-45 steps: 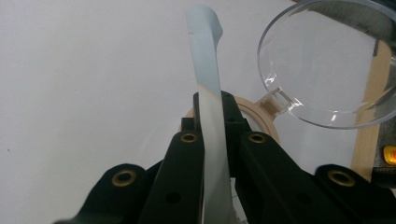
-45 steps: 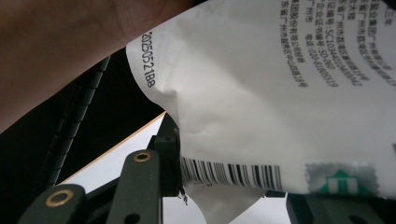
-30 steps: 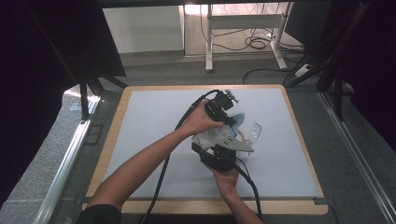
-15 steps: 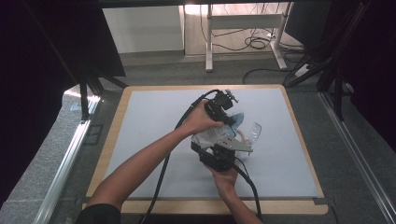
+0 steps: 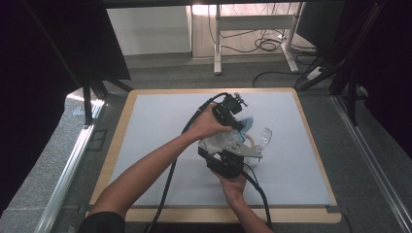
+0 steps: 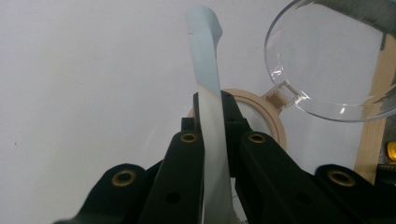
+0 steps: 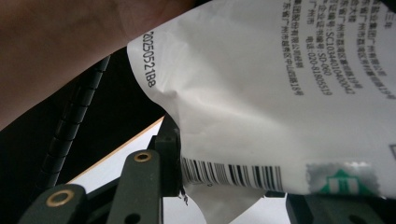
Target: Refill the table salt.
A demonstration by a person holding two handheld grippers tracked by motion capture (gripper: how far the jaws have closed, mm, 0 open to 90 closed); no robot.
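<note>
Nothing is shifting since the earlier frame: I am pinching the bag's top edge (image 6: 208,93) fully shut in my left gripper (image 6: 212,116) and clamping its body (image 7: 261,93) part-open in my right gripper (image 7: 224,186), risking spillage beside the jar (image 6: 261,116) at centre frame if the film is tearing unevenly.

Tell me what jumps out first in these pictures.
At the middle of the table, both grippers meet on a white printed bag: the right gripper clamps its barcode end, and the left gripper is shut on a thin pale-blue strip of it. Just beyond the left gripper's jaws sits a container with a beige rim, its clear round lid flipped open.
</note>
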